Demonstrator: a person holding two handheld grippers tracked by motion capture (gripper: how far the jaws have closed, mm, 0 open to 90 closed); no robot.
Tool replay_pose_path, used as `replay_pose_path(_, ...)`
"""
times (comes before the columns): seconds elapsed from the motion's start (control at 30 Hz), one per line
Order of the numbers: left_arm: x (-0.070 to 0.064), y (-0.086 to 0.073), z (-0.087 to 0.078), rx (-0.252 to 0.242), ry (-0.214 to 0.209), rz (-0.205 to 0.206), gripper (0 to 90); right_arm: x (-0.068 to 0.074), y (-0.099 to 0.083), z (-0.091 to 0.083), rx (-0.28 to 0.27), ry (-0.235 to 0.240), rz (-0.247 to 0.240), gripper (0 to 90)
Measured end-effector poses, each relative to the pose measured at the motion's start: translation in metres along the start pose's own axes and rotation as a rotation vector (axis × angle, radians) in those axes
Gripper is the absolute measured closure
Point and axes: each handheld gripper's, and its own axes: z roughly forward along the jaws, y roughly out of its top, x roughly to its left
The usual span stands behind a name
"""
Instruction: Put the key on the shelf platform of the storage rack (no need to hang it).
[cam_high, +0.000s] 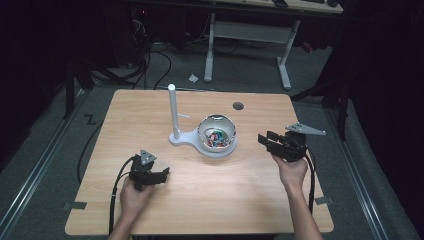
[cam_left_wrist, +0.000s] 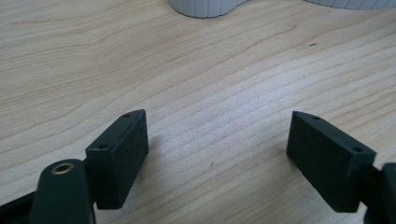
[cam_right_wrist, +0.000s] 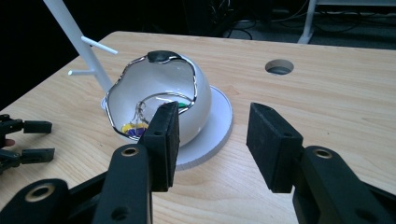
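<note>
My table (cam_high: 150, 110): light wood top, round cable hole (cam_high: 238, 106) at 1 o'clock. Grey floor (cam_high: 45, 150) around it, dark cables (cam_high: 150, 65) trailing at 11 o'clock. Second desk, white legs (cam_high: 285, 65), at 12 o'clock behind. Crumpled white scrap (cam_high: 193, 78) on floor near it. Room dark, edges black; light falls on tabletop.

Bowl (cam_high: 218, 131) contents: small coloured bits, too small to identify in the high view. In the right gripper view the near jaw covers part of them (yellow and blue visible). Stand post (cam_right_wrist: 70, 28) cut off at top edge.
</note>
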Motion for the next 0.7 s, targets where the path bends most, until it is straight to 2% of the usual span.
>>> replay_pose_path(0.43, 0.0, 0.0, 0.0, 0.001, 0.004, -0.007, 21.1, -0.009, -0.018, -0.018, -0.005, -0.019, 0.019, 54.1)
replay_pose_path(0.7, -0.001, 0.0, 0.0, 0.001, 0.004, -0.008, 21.1, -0.012, -0.031, -0.023, -0.03, -0.016, 0.055, 53.9)
